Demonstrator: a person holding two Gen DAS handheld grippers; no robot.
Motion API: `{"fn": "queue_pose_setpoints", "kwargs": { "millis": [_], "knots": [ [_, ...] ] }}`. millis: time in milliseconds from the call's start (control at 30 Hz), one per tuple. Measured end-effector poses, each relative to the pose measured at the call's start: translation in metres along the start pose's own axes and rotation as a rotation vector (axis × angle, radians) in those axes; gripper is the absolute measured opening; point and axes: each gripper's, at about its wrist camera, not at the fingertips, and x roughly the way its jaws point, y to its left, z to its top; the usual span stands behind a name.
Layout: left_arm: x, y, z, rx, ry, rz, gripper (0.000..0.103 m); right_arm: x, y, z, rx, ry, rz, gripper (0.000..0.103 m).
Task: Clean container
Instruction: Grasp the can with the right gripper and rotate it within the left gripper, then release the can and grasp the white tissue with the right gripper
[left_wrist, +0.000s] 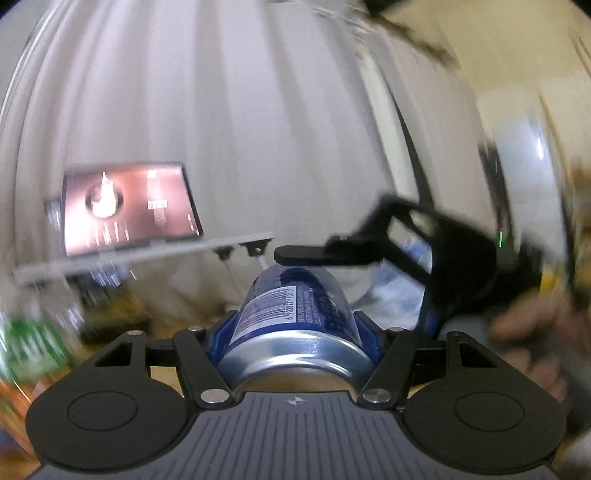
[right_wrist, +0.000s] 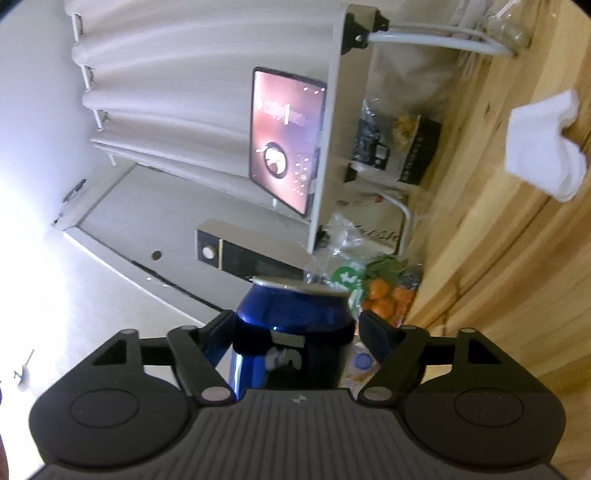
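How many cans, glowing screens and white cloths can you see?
blue can: 1 (the same one shows in both views)
glowing screen: 1
white cloth: 1
Total: 3

Heavy motion blur is seen around the left fingers (left_wrist: 221, 328). Blown-out glare is seen left of the right fingers (right_wrist: 218, 328); edges are fisheye-bent.
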Motion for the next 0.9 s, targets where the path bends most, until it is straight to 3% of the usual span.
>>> {"fn": "queue_pose_setpoints", "kwargs": {
  "millis": [100, 233, 367, 600, 800, 900],
  "knots": [
    [0.002, -0.014, -0.002, 0.176, 0.018, 0.018, 0.067, -0.001, 0.000, 0.002, -0.012, 0.013, -0.034, 0.076],
    [0.000, -0.019, -0.003, 0.239, 0.016, 0.011, 0.067, 0.000, 0.000, -0.001, -0.043, 0.026, -0.056, 0.070],
    [0.003, -0.013, 0.000, 0.157, 0.014, -0.013, 0.067, -0.002, -0.002, -0.002, -0.049, 0.015, -0.032, 0.069],
    [0.011, 0.014, 0.005, -0.072, 0.009, -0.087, 0.067, -0.003, -0.001, -0.003, -0.085, 0.011, 0.011, 0.069],
    [0.019, 0.018, 0.001, -0.093, 0.039, -0.068, 0.067, -0.003, 0.000, 0.001, -0.073, 0.019, -0.016, 0.073],
    [0.027, 0.032, -0.007, -0.142, 0.092, -0.007, 0.067, -0.008, 0.005, 0.010, -0.133, -0.008, -0.098, 0.078]
  ]
}}
